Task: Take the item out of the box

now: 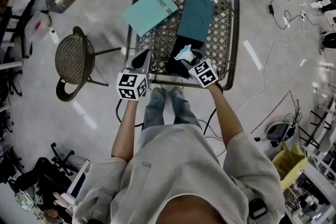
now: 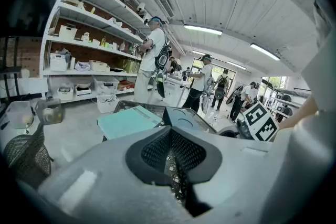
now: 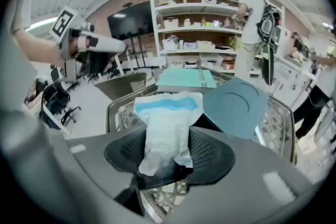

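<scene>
A white packet with a blue band [image 1: 184, 52] is held just above an open black box [image 1: 175, 66] at the near edge of a wire-mesh table [image 1: 227, 34]. My right gripper [image 1: 187, 56] is shut on it. In the right gripper view the packet [image 3: 170, 123] stands up between the pads of that gripper [image 3: 168, 157]. A dark teal lid [image 1: 195, 18] leans behind the box. My left gripper [image 1: 140, 60] hovers at the table's near left edge, shut with nothing in it; its pads meet in the left gripper view [image 2: 170, 152].
A flat light teal box [image 1: 150, 10] lies on the table's far left part. A round mesh stool [image 1: 73, 60] stands to the table's left. Cables [image 1: 273, 44] run over the floor on the right. Shelves [image 3: 199, 34] and people [image 2: 152, 57] stand beyond the table.
</scene>
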### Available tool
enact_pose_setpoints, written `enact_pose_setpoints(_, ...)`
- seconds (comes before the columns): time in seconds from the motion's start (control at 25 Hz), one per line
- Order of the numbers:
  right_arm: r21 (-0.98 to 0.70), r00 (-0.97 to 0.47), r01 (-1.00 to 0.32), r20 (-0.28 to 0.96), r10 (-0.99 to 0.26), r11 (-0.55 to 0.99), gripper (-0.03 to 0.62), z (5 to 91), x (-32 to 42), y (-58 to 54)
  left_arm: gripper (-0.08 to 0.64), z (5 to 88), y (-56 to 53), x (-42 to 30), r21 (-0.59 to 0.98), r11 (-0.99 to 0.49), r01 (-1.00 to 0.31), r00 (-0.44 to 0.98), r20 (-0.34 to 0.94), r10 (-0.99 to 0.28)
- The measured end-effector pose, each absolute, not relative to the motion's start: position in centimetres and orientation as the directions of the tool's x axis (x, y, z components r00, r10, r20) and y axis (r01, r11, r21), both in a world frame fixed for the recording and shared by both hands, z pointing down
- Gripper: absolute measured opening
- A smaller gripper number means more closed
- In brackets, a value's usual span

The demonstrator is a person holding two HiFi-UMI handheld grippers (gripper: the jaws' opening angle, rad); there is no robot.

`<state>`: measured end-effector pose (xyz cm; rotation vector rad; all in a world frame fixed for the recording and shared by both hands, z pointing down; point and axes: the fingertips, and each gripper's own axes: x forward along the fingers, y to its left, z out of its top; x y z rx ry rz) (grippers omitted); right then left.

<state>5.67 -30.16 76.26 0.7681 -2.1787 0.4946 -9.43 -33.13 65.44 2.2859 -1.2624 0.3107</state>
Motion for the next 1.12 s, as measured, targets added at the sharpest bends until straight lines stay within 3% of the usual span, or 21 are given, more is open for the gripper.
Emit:
enact_pose_setpoints(0.16, -0.224, -0.537, -0.799, 0.682, -0.496, 0.558, 0.222, 74.6, 7.7, -31.0, 0.002, 65.5, -33.1, -8.8, 0.320, -0.452, -0.833, 0.552, 0.427, -0.716)
enact_pose_setpoints(0.44, -0.309, -0.484, -0.875, 0.582, -0.654, 0.372, 0.215, 72.1, 9.9, -31.1, 0.002, 65.4, -32.9, -8.5, 0.321, -0.452, -0.833, 0.553, 0.426, -0.716)
enact_pose_setpoints(1.12, -0.168, -0.423, -0.906, 0.414, -0.806, 0.389, 0.207, 61.7, 11.2, -35.4, 0.002, 58.4, -35.8, -8.5, 0.251, -0.483, -0.839, 0.543, 0.326, -0.774)
